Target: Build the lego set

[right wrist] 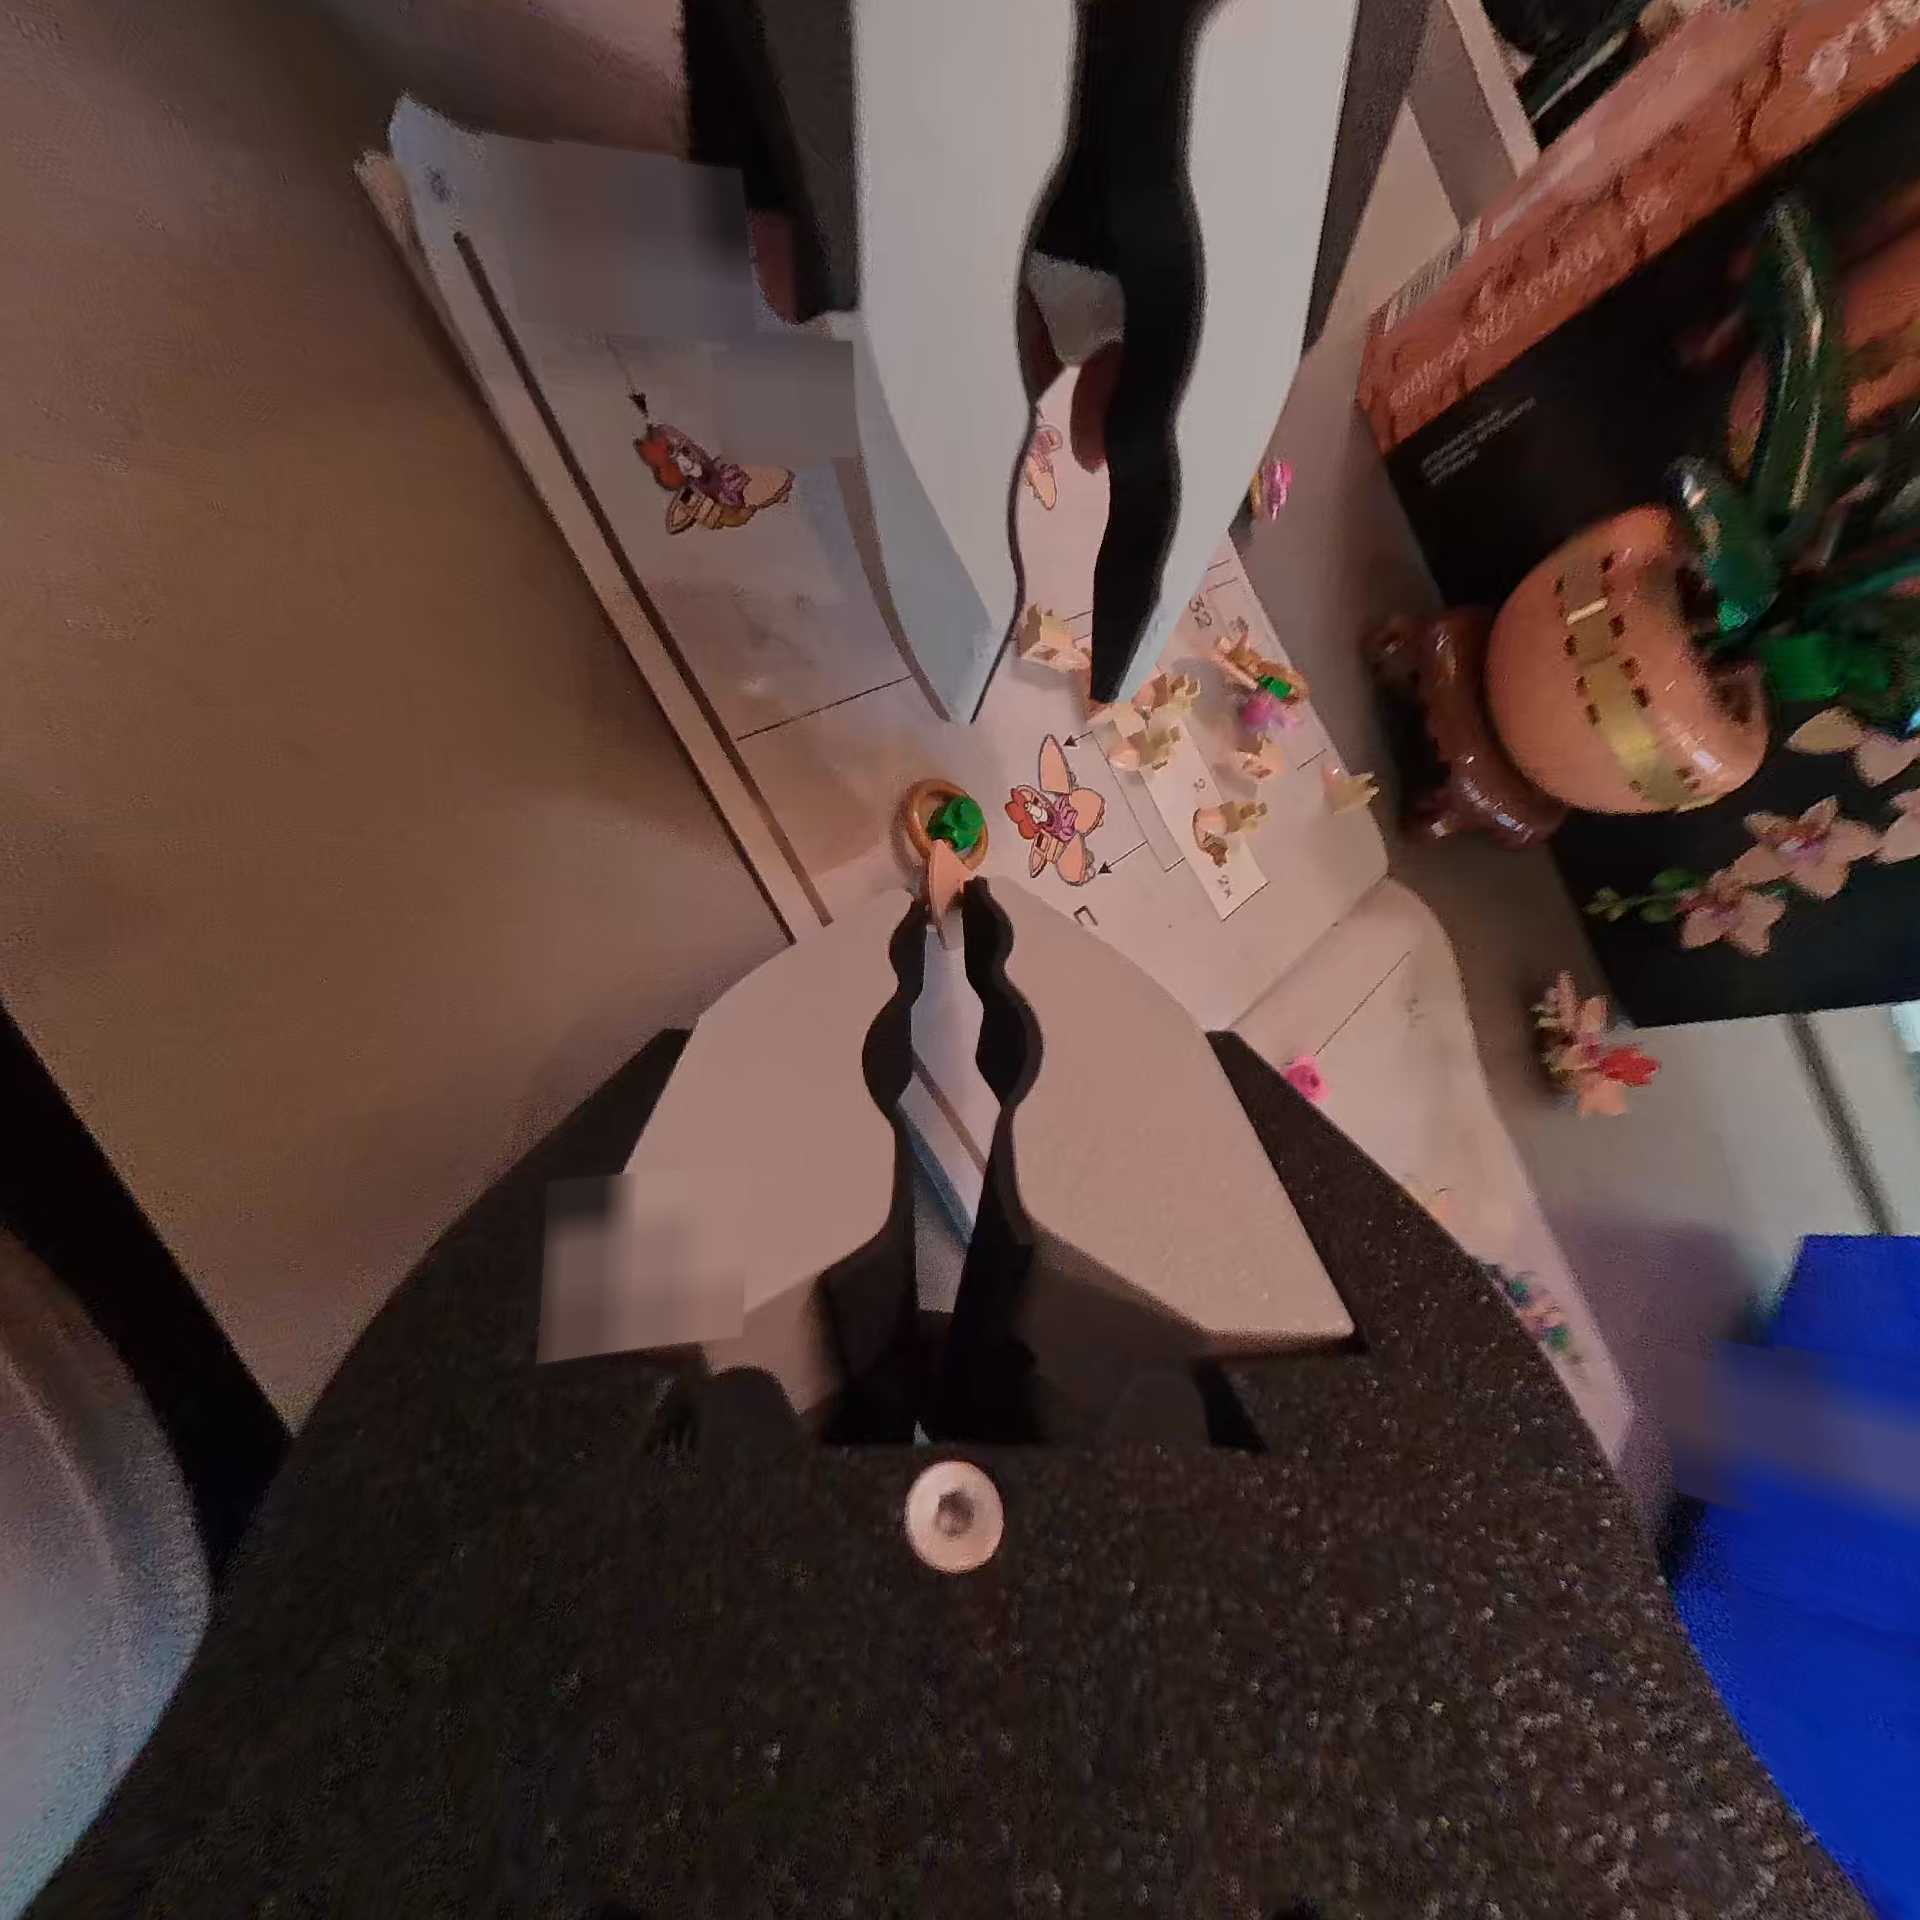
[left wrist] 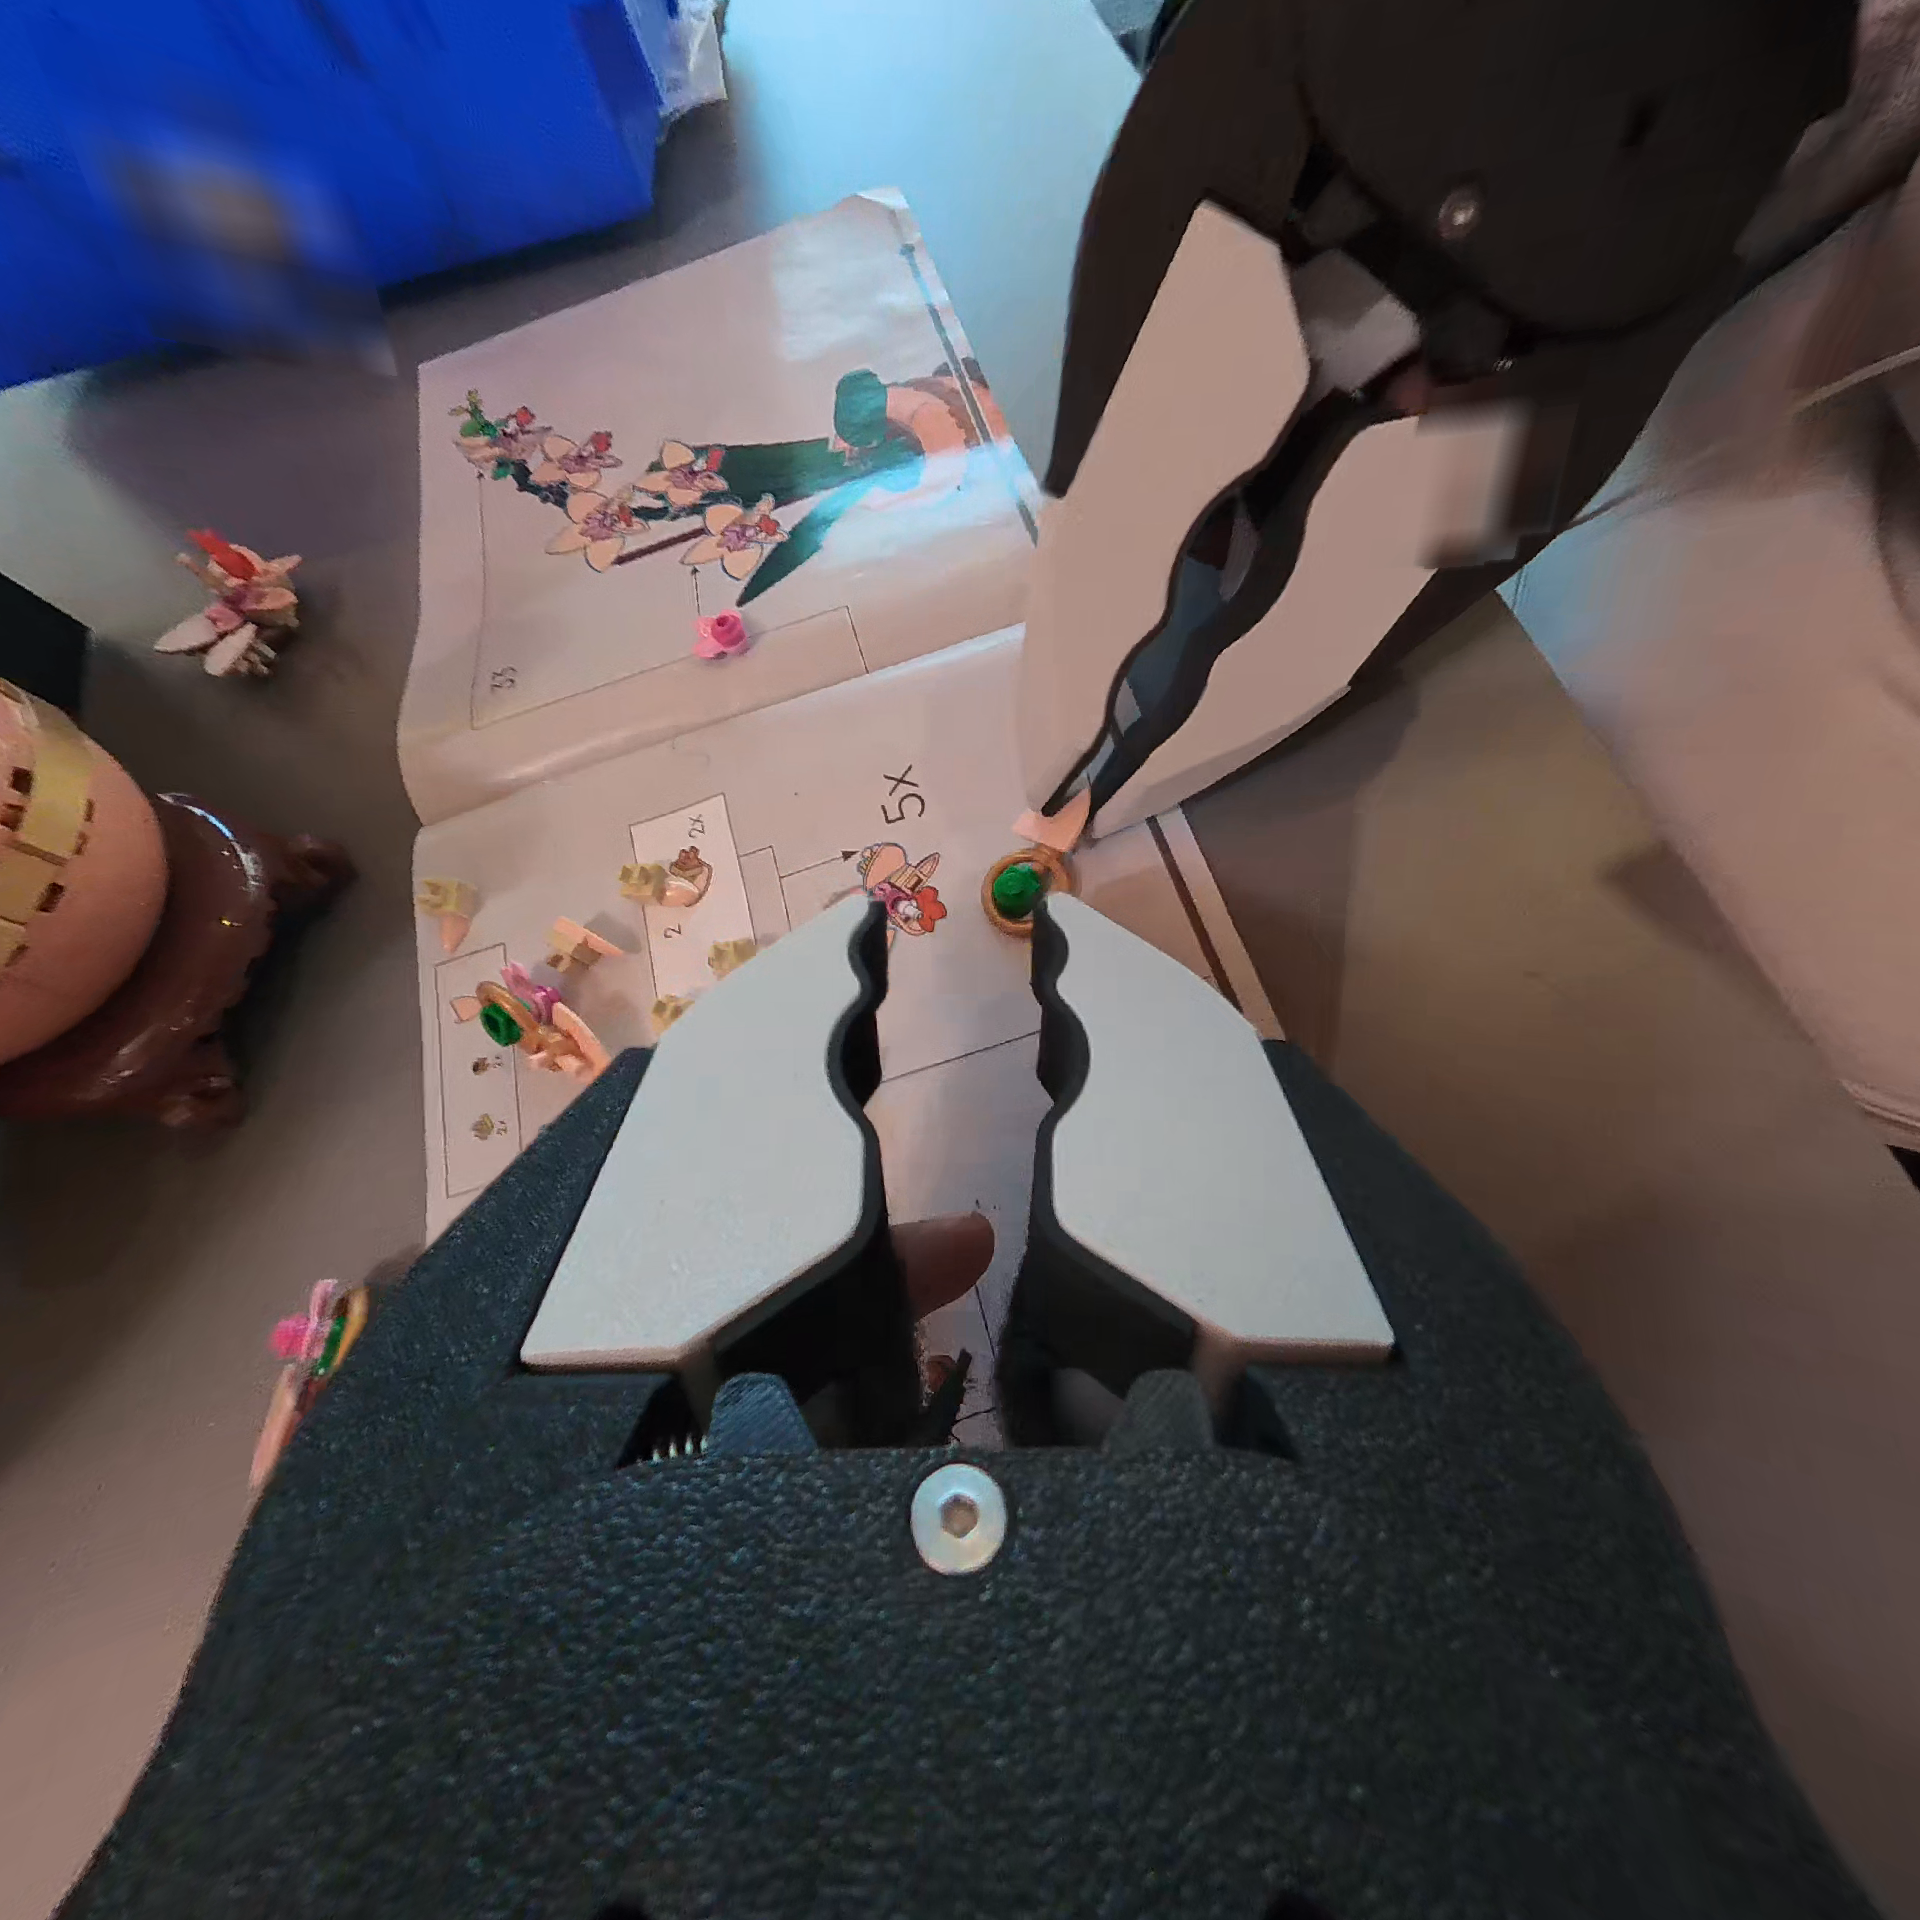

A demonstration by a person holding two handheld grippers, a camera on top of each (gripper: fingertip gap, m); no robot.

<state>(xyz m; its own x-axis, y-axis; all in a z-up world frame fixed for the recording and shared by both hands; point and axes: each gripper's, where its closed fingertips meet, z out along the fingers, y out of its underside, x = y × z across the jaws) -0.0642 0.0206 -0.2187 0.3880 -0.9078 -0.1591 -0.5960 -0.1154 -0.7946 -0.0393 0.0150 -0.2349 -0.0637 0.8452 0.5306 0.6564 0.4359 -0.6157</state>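
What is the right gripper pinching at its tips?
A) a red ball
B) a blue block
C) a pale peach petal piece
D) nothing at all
C: in the right wrist view the right gripper is shut on a pale peach petal piece, right beside the gold ring with the green stud lying on the instruction booklet; the left gripper is open.

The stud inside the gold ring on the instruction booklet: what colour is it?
Green stud, clearest in the left wrist view.

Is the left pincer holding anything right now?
No: the left gripper is open and empty, beside the gold ring, while the right gripper pinches a petal.
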